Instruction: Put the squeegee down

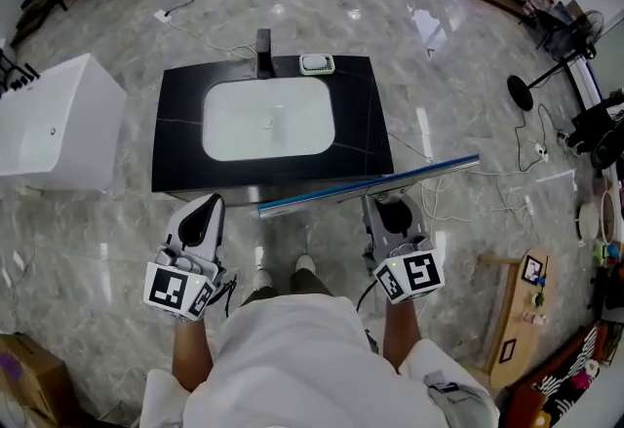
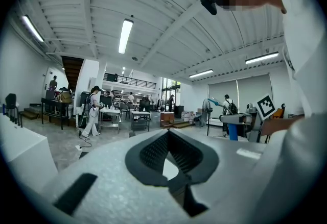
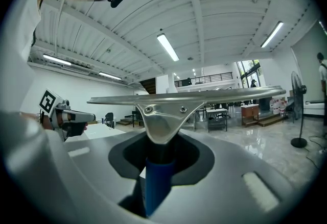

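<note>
The squeegee (image 1: 370, 184) has a long metal blade with a blue edge and a blue handle. It hangs level just in front of the black counter (image 1: 361, 134), near its front edge. My right gripper (image 1: 390, 214) is shut on the handle. In the right gripper view the blue handle (image 3: 156, 182) stands between the jaws (image 3: 161, 154), and the blade (image 3: 186, 98) spreads across above them. My left gripper (image 1: 208, 207) hovers to the left, below the counter's front left corner. Its fingertips meet, with nothing between them (image 2: 168, 135).
A white sink basin (image 1: 268, 119) is set in the counter, with a dark faucet (image 1: 263, 51) and a small soap dish (image 1: 317, 63) behind it. A white box (image 1: 54, 124) stands at the left. Cables (image 1: 468, 192) trail over the marble floor at the right, near a wooden board (image 1: 517, 319).
</note>
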Available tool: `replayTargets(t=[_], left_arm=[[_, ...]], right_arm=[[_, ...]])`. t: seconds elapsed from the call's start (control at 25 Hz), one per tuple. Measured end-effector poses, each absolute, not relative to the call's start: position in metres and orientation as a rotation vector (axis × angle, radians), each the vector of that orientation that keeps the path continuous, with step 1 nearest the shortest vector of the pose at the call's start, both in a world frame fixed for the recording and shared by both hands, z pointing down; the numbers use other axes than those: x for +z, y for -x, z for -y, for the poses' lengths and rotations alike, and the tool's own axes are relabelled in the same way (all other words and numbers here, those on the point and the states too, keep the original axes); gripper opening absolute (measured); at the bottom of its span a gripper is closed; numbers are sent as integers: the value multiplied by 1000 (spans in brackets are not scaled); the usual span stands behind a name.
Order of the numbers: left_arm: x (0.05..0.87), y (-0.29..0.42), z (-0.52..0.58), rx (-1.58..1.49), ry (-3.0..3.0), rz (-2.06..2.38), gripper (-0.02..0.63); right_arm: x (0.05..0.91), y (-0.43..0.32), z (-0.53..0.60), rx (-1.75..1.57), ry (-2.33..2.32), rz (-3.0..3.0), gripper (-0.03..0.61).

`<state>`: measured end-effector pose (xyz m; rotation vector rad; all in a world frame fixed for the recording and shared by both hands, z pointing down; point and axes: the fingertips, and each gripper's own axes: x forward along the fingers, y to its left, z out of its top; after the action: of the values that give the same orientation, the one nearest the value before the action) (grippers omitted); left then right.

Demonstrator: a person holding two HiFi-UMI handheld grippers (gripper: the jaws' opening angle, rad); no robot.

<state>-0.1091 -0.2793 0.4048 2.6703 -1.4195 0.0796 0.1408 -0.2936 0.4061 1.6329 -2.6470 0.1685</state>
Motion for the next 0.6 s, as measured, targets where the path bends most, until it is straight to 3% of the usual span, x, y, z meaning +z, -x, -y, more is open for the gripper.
replayTargets(t=[0.6], left_arm=[[419,99,282,97,-2658,1404,6]], right_arm=[[438,-165,301,232,-1626,2560,97]])
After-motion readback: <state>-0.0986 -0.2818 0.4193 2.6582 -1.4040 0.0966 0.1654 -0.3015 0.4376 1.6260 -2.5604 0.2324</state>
